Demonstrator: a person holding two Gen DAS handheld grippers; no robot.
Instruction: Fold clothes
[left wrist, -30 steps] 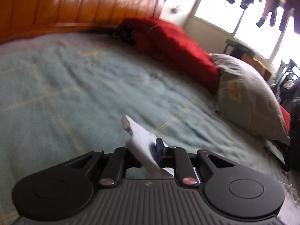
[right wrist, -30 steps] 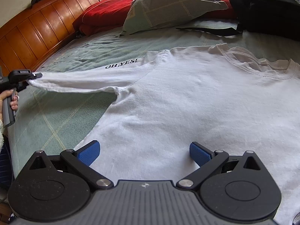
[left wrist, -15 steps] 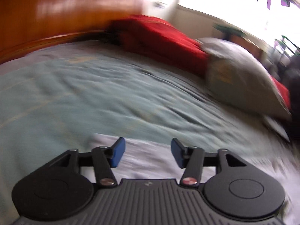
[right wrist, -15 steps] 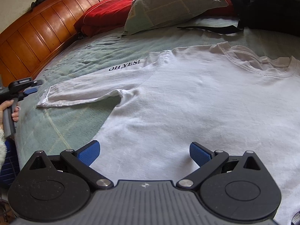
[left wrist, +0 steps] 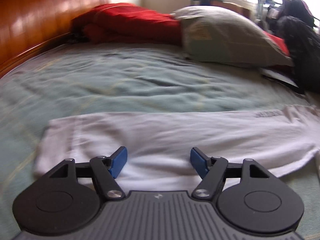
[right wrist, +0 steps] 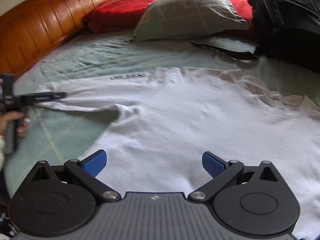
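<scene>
Left gripper (left wrist: 158, 161): jaws opening, gap wide, nothing pinched. Blue pads (left wrist: 118, 162) ribbed, on black linkage arms. White sleeve (left wrist: 160, 132) lies flat on the bed under and ahead of the jaws, cuff end toward the left of that view, fabric soft with shallow creases. In the right wrist view this gripper sits at the sleeve's end, hand (right wrist: 14, 123) around its handle at the left edge

Right gripper (right wrist: 154, 164): jaws wide, empty, hovering above the lower body of the shirt (right wrist: 190, 124). Can't tell if the pads touch the cloth

Shirt: white knit tee, spread flat on the bed, collar (right wrist: 270, 100) ribbed and rumpled toward the right, sleeve stretched out to the left. Small dark print near the shoulder, blurred, unreadable. Slight bunching at the armpit

Bed: pale green blanket (right wrist: 100, 60), fuzzy texture, thin yellowish grid lines, wrinkled toward the head. Wooden headboard (right wrist: 40, 26), glossy orange-brown vertical panels, curved top

Pillows at the head: red one (right wrist: 120, 10) against the headboard, grey-green one (right wrist: 190, 12) with faint check pattern leaning beside it, more red fabric behind that

Only container: black bag (right wrist: 286, 20) at the right, shut, contents hidden, a black strap (right wrist: 224, 50) trailing across the blanket near the shirt's shoulder

Left view motion-blurred; bright window in its background
</scene>
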